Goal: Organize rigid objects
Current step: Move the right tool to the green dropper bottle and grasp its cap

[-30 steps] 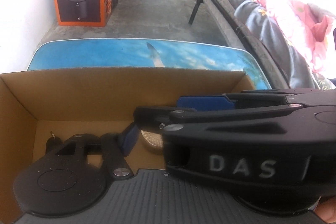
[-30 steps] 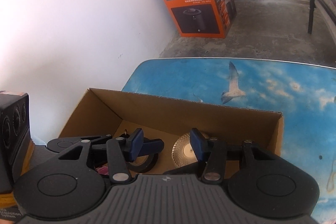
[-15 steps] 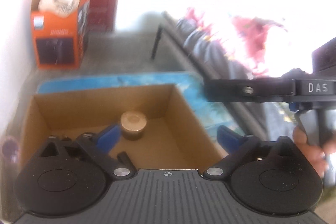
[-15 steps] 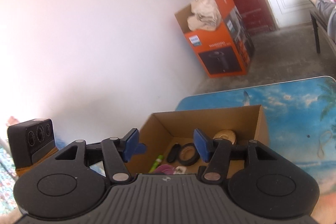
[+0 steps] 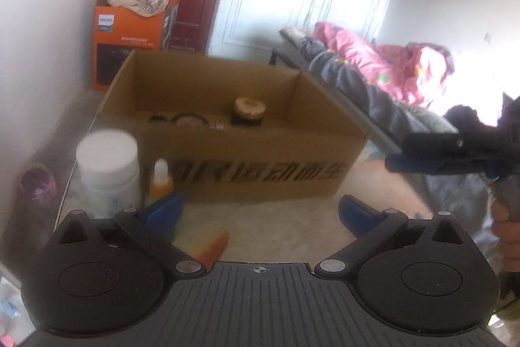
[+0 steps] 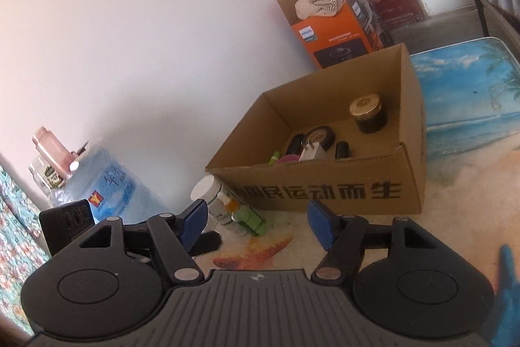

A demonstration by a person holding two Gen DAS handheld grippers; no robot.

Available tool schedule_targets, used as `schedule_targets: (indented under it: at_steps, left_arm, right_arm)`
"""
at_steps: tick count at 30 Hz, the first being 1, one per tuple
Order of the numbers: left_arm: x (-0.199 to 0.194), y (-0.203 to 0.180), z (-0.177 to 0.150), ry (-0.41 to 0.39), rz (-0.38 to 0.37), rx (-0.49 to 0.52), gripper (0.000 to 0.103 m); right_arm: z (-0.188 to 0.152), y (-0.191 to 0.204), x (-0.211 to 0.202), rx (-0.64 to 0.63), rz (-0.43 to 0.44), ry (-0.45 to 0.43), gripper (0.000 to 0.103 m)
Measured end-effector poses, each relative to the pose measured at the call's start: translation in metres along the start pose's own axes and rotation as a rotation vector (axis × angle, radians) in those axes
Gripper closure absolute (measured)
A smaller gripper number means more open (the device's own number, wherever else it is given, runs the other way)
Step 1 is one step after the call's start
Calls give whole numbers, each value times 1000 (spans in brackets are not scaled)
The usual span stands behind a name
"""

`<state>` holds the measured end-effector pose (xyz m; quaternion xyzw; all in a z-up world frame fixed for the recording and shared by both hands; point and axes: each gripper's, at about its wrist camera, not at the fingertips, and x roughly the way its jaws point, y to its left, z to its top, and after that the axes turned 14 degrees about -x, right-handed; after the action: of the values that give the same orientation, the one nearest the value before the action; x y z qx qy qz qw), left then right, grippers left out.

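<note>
An open cardboard box [image 5: 227, 158] stands on the beach-print table [image 6: 461, 106]. Inside it are a dark jar with a gold lid [image 6: 367, 113], a round tin [image 6: 320, 135], a white plug [image 6: 312, 152] and other small items. A white jar [image 5: 109, 171], an orange dropper bottle [image 5: 161, 181] and a green bottle [image 6: 250, 217] stand outside, by the box's near left corner. My left gripper [image 5: 260, 210] is wide open and empty, short of the box. My right gripper [image 6: 256, 223] is empty too, its jaws opening; it also shows side-on [image 5: 409, 152].
An orange carton [image 6: 338, 34] with cloth in it sits on the floor beyond the table. A water jug [image 6: 110, 187] and a pink bottle [image 6: 52, 152] stand at the left wall. A bed with a pink quilt [image 5: 383, 67] runs along the right. A purple jar [image 5: 35, 187] is at the far left.
Both grippers have drawn back out of the box, which now lies farther ahead. The left jaws have spread wide and the right jaws have widened. The gold-lidded jar stays in the box.
</note>
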<state>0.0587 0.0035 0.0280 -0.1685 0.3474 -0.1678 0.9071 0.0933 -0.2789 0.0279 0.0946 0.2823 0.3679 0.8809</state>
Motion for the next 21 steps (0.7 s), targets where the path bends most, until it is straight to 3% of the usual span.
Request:
schedule_targets:
  at_steps: [5, 10, 11, 13, 21]
  left_arm:
    - [27, 6, -33, 38, 104, 92, 4]
    - [32, 16, -40, -30, 189, 143, 10]
    - [34, 20, -39, -33, 197, 136, 11]
    - [39, 27, -39, -33, 221, 122, 24]
    - [44, 43, -40, -65, 225, 106, 32]
  right_arm:
    - [0, 37, 52, -132, -10, 53, 33]
    - [0, 71, 91, -269, -37, 77, 37]
    - [0, 74, 99, -285, -40, 86, 39]
    - [2, 79, 113, -307, -46, 106, 41]
    - [6, 82, 150, -367, -51, 153, 53]
